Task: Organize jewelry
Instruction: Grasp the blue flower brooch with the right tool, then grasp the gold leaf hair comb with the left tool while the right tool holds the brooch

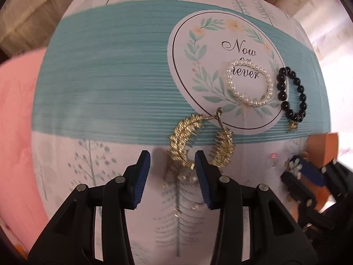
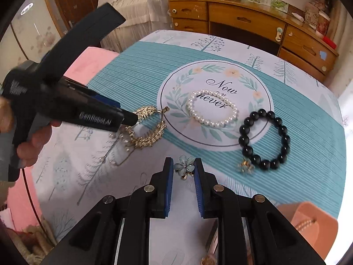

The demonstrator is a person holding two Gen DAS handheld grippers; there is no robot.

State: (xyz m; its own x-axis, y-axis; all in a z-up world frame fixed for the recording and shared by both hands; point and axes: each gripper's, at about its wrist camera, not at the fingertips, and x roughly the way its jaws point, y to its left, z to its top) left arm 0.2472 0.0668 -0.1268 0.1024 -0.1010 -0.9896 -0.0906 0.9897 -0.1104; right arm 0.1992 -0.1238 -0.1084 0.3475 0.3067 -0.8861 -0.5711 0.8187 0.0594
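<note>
A cloth (image 2: 136, 66) with teal stripes and a printed round emblem (image 2: 215, 103) covers the table, and the jewelry lies on it around this emblem. A white pearl bracelet (image 2: 213, 108) lies inside the emblem, over the printed words. A black bead bracelet (image 2: 264, 139) with a small gold charm lies just beside the emblem, on the side away from the gold earrings, and partly over the emblem's edge. The gold leaf-shaped earrings (image 2: 145, 130) lie at the other edge of the emblem, with one hook reaching onto its border. The left gripper (image 1: 172, 161) points down at these earrings; its jaws stand apart, and one earring lies between them, close to one blue pad (image 1: 201, 172), but the pads do not press on it. In the right wrist view the tip of the same gripper is just above the earrings, and a hand (image 2: 37, 141) holds its handle. Some small pearls and thin gold pieces lie near the earrings, further from the emblem; they are too blurred to name. The right gripper (image 2: 183, 167) is below the emblem in its own view, and its narrow jaws have a small blue flower brooch (image 2: 184, 166) between the tips, apparently gripped. An orange holder (image 2: 308, 225) stands at the near corner, well apart from the emblem, beyond the black bracelet. A wooden dresser (image 2: 249, 19) stands behind the table.
</note>
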